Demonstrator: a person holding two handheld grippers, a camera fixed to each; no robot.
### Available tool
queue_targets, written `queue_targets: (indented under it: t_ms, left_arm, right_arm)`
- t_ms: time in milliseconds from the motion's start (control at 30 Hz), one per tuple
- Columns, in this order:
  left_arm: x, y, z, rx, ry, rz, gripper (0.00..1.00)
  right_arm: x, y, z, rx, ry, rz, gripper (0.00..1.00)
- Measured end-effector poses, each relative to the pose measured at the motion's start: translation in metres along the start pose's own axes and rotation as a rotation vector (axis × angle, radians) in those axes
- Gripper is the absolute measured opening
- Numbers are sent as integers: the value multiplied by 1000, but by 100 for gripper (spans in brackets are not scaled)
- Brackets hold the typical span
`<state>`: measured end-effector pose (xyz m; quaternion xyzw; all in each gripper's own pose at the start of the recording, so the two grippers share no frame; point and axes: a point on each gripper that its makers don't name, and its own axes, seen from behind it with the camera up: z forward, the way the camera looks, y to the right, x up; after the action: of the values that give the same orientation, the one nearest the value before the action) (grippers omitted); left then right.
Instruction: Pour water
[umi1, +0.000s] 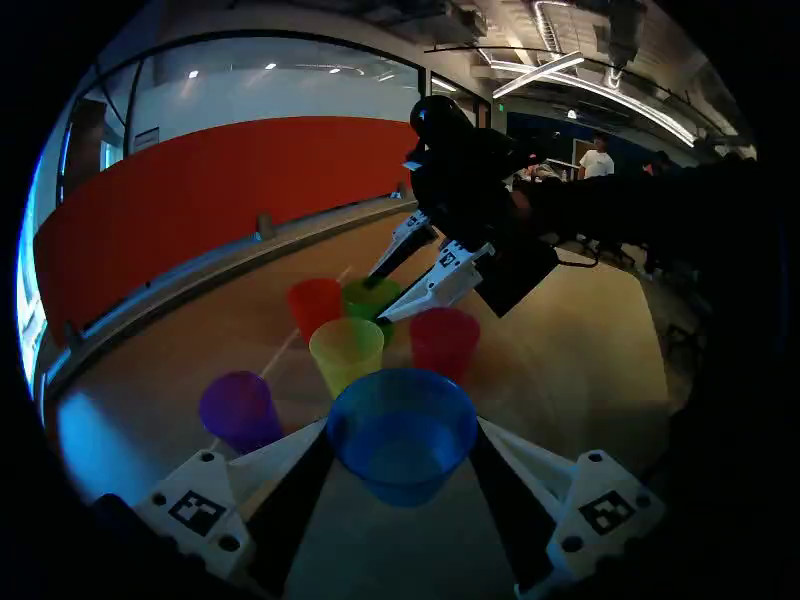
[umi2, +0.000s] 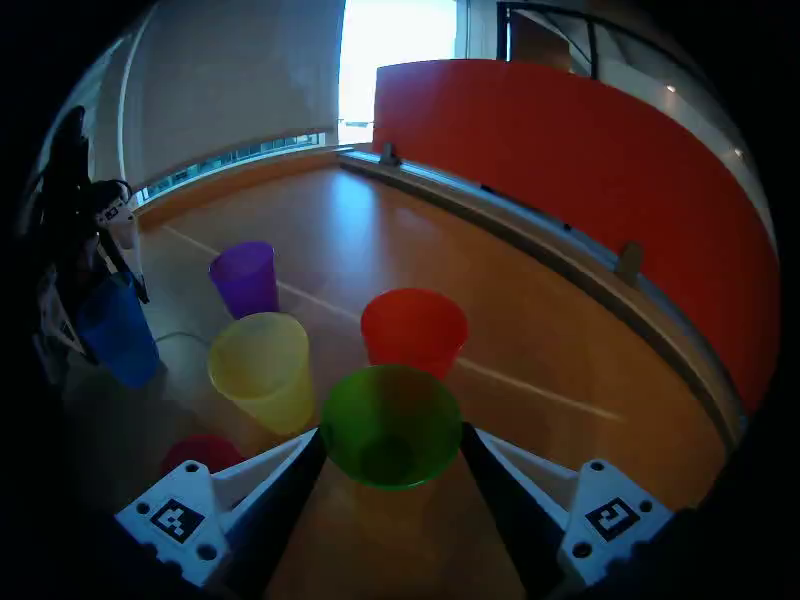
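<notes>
The left claw (umi1: 402, 428) pinches the blue cup (umi1: 400, 455) on both sides, at the near edge of a cluster on the wooden bench (umi1: 570, 350). Opposite, the right claw (umi2: 391, 430) pinches the green cup (umi2: 390, 445). The red cup (umi1: 315, 305), yellow cup (umi1: 347, 352), pink cup (umi1: 443, 342) and purple cup (umi1: 240, 410) stand between them.

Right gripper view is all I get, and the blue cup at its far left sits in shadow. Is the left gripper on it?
Observer: Yes. In the left gripper view the left gripper has both fingers against the blue cup.
Operator: What's the dark cup low at my left, by my finger?
Observer: A pinkish-red cup, standing right of the yellow cup in that view.
Operator: Anyone nearby?
Observer: A person in a white shirt stands far behind the right gripper, which has the green cup between its fingers.
</notes>
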<state>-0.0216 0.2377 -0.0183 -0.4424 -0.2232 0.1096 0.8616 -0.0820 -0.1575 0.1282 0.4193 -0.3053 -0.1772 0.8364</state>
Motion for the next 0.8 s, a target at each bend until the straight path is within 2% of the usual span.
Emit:
queue_targets:
  t_ms: [300,400,533,800]
  left_arm:
    - [-1,-2,1,-6,4,-7,86]
    - [-1,-3,2,-4,3,-9,86]
    - [0,-4,3,-4,5,-13,87]
    - [2,-6,3,3,10,-17,86]
  right_arm:
    - [0,0,7,8,5,5,100]
    - [-1,-1,7,16,7,9,96]
    - [-1,-2,7,24,11,18,93]
    - [11,-4,0,34,47,47,92]
